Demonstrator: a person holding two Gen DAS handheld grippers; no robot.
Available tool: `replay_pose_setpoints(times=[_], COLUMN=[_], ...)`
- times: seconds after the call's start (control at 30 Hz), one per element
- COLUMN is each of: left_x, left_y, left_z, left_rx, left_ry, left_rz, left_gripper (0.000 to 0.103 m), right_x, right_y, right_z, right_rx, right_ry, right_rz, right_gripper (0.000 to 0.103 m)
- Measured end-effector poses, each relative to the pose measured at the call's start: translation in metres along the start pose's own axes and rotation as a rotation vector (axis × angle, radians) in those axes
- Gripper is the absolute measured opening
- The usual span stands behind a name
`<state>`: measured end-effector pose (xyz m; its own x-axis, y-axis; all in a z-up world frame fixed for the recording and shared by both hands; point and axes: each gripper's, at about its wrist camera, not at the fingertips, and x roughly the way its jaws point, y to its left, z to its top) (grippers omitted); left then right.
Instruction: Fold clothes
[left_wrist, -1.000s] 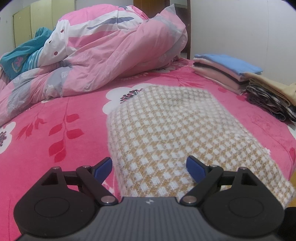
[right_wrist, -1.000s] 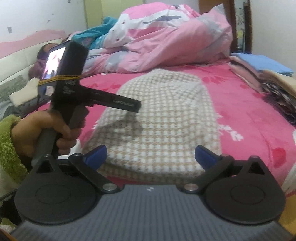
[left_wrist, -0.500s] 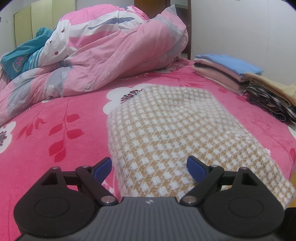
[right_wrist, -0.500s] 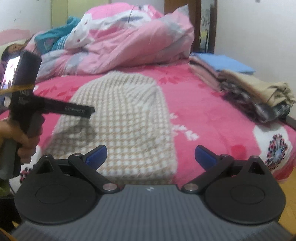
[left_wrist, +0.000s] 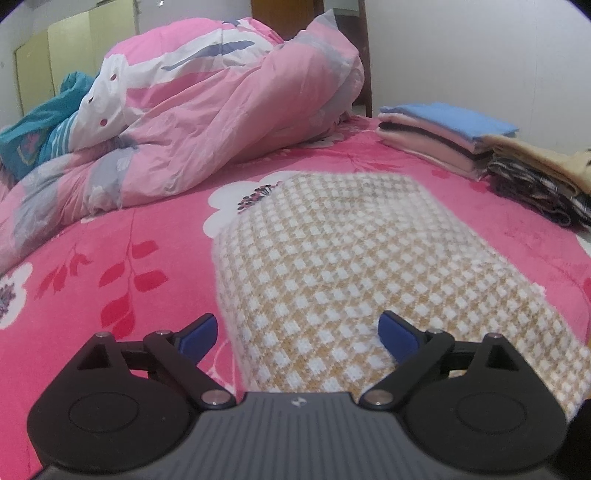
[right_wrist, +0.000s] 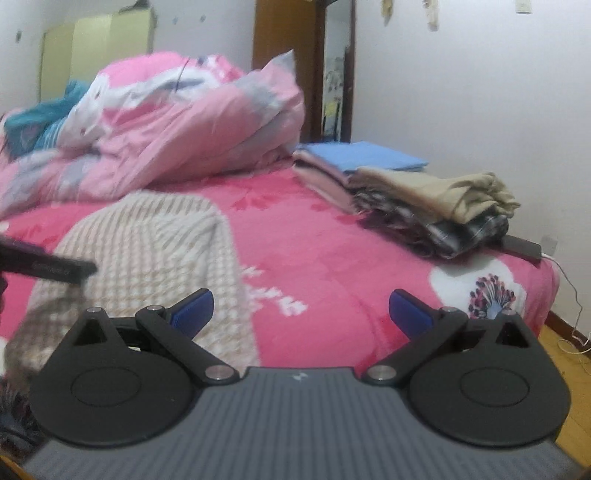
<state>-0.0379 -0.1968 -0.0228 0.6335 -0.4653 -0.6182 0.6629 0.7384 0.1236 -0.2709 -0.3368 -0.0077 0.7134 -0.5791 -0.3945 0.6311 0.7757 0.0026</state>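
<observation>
A tan-and-white checked garment (left_wrist: 351, 266) lies folded flat on the pink flowered bed (left_wrist: 110, 266). My left gripper (left_wrist: 297, 334) hovers over its near edge, jaws opening wide, and the pads do not press on the cloth. My right gripper (right_wrist: 299, 312) is open and empty over the bed, to the right of the same checked garment (right_wrist: 147, 251). A black bar of the left gripper (right_wrist: 48, 267) pokes in at the left edge of the right wrist view.
A crumpled pink duvet (left_wrist: 207, 122) is heaped at the back with teal cloth (left_wrist: 40, 125) beside it. Stacks of folded clothes (right_wrist: 399, 188) sit along the bed's right side near the white wall. A dark flat object (right_wrist: 522, 248) lies at the bed's corner. Wooden floor (right_wrist: 565, 354) shows right.
The right wrist view has swung to the right, away from the left hand and toward the folded stacks. My left gripper stays over the garment and its jaws stand slightly wider.
</observation>
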Motion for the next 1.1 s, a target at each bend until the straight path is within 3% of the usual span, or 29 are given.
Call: replay_pose_setpoints(times=[0.13,0.23,0.4,0.57,0.8,0.93,1.1], left_x=[0.003,0.007,0.01,0.012,0.014,0.014,0.014], left_y=[-0.002,0.005,0.016,0.015,0.011,0.007,0.003], left_z=[0.0,0.0,-0.005,-0.006,-0.007,-0.007,-0.005], left_rx=[0.008,-0.041,-0.12,-0.104,-0.139,-0.134,-0.118], left_ry=[-0.005,0.011,0.025,0.011,0.01,0.005,-0.004], left_rz=[0.001,-0.024,-0.062,-0.059,-0.041,-0.022,0.001], left_gripper=[0.098,0.099,0.101,0.103,0.103,0.103,0.103], right_x=[0.01,0.018,0.031,0.048,0.103,0.139,0.179], right_y=[-0.028,-0.052,-0.103,-0.14,-0.143,-0.136,-0.118], right_z=[-0.004,-0.009,-0.024,-0.045,-0.051,-0.034,-0.015], right_rx=[0.086,0.162,0.415,0.696,0.838,0.855,0.848], right_ry=[-0.041,-0.053,-0.076,-0.097,-0.054,-0.045,0.002], right_rz=[-0.004,0.005,0.08,0.331,0.632,0.718,0.764], right_gripper=[0.102,0.102,0.102,0.102,0.102,0.102,0.098])
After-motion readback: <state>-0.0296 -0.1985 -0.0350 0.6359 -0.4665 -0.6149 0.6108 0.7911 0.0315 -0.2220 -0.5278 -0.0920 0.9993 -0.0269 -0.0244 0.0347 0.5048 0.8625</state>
